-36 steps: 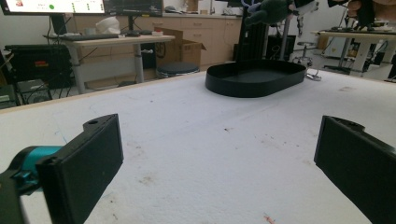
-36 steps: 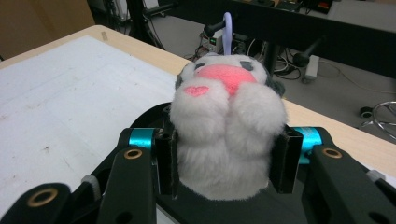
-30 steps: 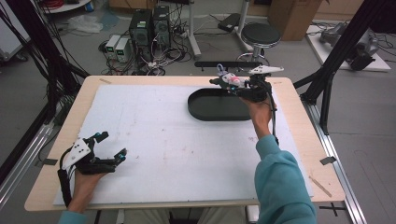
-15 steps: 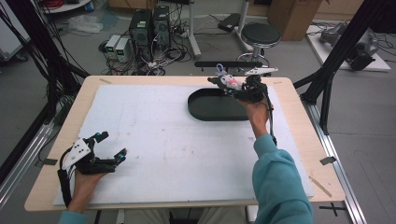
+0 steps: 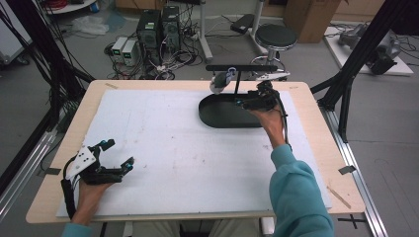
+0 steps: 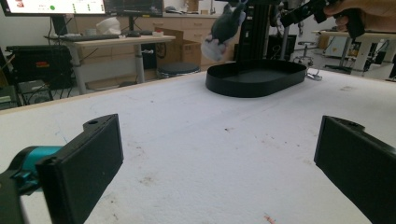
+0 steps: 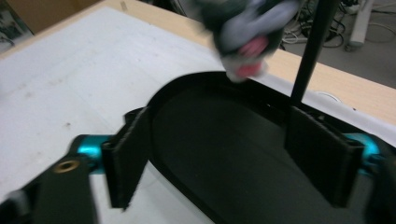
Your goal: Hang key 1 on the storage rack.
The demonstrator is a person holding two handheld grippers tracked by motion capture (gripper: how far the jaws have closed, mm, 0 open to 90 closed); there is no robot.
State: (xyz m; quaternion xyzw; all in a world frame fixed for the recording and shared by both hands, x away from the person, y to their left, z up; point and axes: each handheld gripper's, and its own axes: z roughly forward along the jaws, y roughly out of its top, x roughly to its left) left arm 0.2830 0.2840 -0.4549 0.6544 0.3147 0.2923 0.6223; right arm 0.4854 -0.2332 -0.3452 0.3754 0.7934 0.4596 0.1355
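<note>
A grey and white plush toy point(image 5: 220, 81) with pink marks hangs at the left end of a black bar point(image 5: 242, 67) on a thin post point(image 5: 237, 83). The post rises from a black oval tray point(image 5: 217, 116). My right gripper point(image 5: 242, 102) hovers over the tray, just right of the toy. Its jaws have just been opening and stand open with nothing between them. In the right gripper view the toy point(image 7: 247, 28) is blurred above the jaws and the post point(image 7: 310, 51) stands at the right. My left gripper point(image 5: 118, 154) rests open at the near left of the table.
A white sheet point(image 5: 163, 148) covers the wooden table point(image 5: 316, 143). In the left gripper view the tray point(image 6: 257, 77) and toy point(image 6: 224, 28) lie far ahead and the right gripper point(image 6: 303, 9) shows at the top right. Computers, cables and a stool point(image 5: 275, 35) stand beyond the far edge.
The right gripper's jaws have parted and let go of the toy, which now hangs to their left off the bar. The left gripper has not moved.
</note>
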